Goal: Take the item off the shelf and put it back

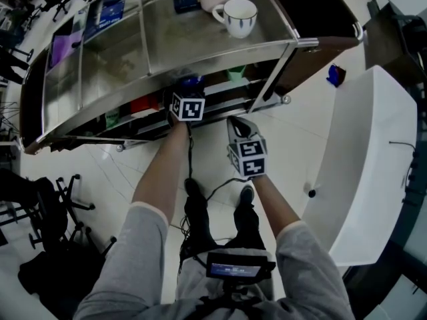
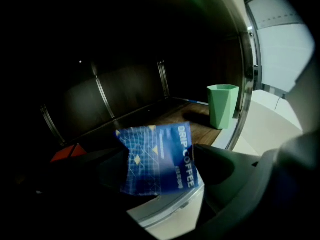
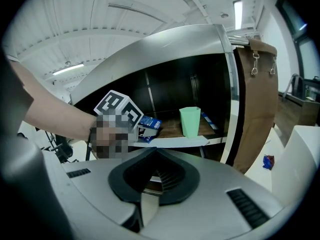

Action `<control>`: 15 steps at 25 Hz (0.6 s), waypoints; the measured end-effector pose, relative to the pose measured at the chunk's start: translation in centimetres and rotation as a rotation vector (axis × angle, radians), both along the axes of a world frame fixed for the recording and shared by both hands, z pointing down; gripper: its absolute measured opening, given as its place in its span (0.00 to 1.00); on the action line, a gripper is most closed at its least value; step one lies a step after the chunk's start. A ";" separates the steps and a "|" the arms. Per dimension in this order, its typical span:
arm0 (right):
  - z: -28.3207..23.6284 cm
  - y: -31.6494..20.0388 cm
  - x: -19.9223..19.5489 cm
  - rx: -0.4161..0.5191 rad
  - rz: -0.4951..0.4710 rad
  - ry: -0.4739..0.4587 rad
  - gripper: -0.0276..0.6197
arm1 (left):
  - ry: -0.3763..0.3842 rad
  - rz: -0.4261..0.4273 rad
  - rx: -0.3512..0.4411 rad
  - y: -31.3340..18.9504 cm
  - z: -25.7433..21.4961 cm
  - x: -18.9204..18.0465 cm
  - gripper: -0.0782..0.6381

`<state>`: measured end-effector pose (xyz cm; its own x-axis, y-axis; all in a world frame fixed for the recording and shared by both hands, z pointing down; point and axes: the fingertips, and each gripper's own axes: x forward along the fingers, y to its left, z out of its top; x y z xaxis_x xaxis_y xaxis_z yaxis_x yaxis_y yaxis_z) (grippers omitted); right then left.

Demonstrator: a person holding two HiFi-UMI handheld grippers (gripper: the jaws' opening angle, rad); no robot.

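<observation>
Forearm (image 1: 163, 172) extended, left tool (image 2: 157, 156) inside shelf (image 2: 200, 126)

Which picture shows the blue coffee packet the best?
The left gripper view. The coffee packet fills the middle there, and you can read DRIP COFFEE on it. The right gripper view shows the coffee packet small and far off, left of the green cup. The head view shows just a blue sliver.

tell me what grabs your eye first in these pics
A bright blue drip coffee packet stands between the parted jaws of the left gripper, at the front edge of the dark shelf. A mint green cup sits to its right, and a white mug stands on the steel top.
</observation>
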<state>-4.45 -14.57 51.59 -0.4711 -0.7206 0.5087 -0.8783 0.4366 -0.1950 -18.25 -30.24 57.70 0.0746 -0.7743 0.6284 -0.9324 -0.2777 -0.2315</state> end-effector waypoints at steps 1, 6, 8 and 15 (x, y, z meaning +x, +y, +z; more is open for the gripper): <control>0.1 0.0 0.1 -0.001 0.001 0.000 0.06 | 0.000 0.004 0.016 -0.1 -0.2 0.1 0.75; 0.5 0.3 0.4 -0.007 0.005 -0.006 0.06 | -0.010 0.017 0.028 0.1 -0.5 0.2 0.85; 0.4 0.3 0.4 -0.006 0.006 -0.009 0.06 | -0.014 0.027 0.029 0.3 -0.7 0.3 0.85; -0.3 0.5 0.7 0.008 -0.006 -0.011 0.06 | -0.025 0.045 0.056 2.0 -2.2 0.6 0.85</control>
<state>-3.72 -14.08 51.26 -0.4808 -0.7218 0.4978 -0.8736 0.4432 -0.2011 -17.69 -28.28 55.48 0.0948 -0.8045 0.5864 -0.9130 -0.3050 -0.2708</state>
